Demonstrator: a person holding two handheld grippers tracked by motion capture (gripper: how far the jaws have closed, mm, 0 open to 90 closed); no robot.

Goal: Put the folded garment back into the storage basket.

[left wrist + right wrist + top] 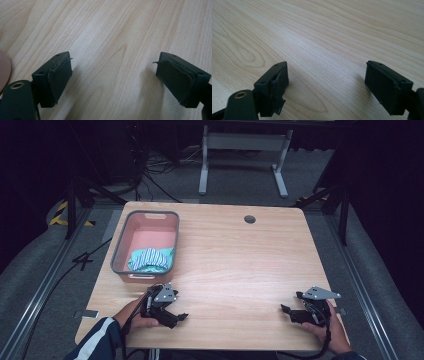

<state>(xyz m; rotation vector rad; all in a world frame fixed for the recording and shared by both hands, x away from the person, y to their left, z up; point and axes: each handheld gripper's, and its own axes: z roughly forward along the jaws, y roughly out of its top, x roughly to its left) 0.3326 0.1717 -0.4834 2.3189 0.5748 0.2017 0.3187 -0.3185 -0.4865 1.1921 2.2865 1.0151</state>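
Note:
A grey basket (118, 251) with a pink inside stands at the table's left, holding a blue and white striped cloth (150, 259). My left gripper (176, 318) rests low on the wood just in front of the basket, held by a hand in a dark sleeve with white stripes. Its jaws stand wide apart in the left gripper view (113, 75) with bare wood between them. My right gripper (287, 312) sits near the front right corner, pointing left. In the right gripper view (327, 83) its jaws are also spread wide and hold nothing.
The wooden table (235, 265) has a round cable hole (249, 219) at the back. A pink rounded edge (3, 72) shows at the left of the left gripper view. Beyond the table are a grey frame (243, 150) and floor cables (150, 175).

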